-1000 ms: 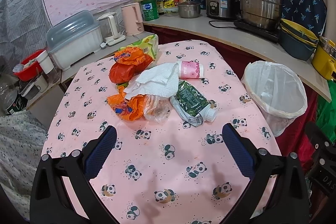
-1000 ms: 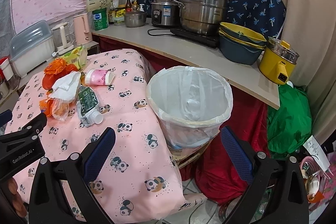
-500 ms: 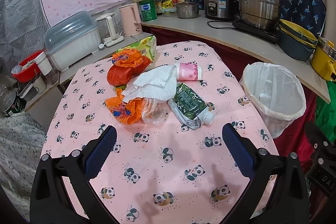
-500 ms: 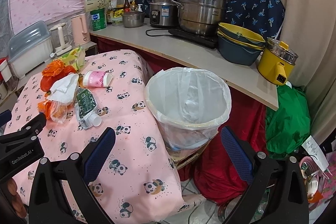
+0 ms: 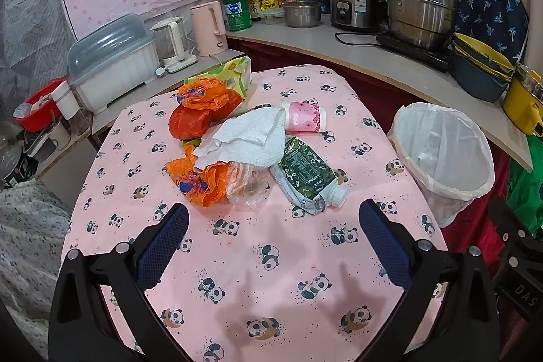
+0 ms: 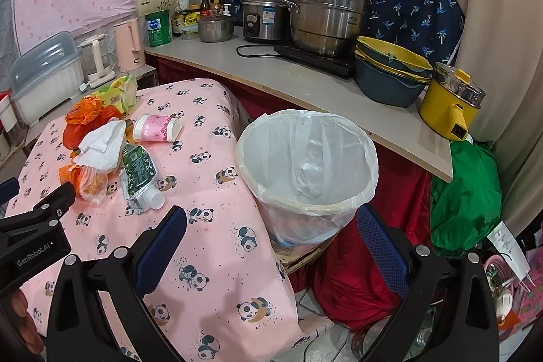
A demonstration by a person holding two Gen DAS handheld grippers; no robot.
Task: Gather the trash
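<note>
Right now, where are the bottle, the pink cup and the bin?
bottle [image 5: 305, 168], left wrist view, green label.
pink cup [image 5: 304, 121], left wrist view, side wall.
bin [image 6: 307, 212], right wrist view, near rim.

both the left gripper [image 5: 273, 241] and right gripper [image 6: 271, 243] hang with jaws spread wide, holding nothing.

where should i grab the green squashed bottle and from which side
Grip the green bottle across its flattened labelled body, coming from above with the left gripper, likely best. It lies flat, white cap pointing toward the gripper, and the body's far end tucks under the paper towel.
</note>
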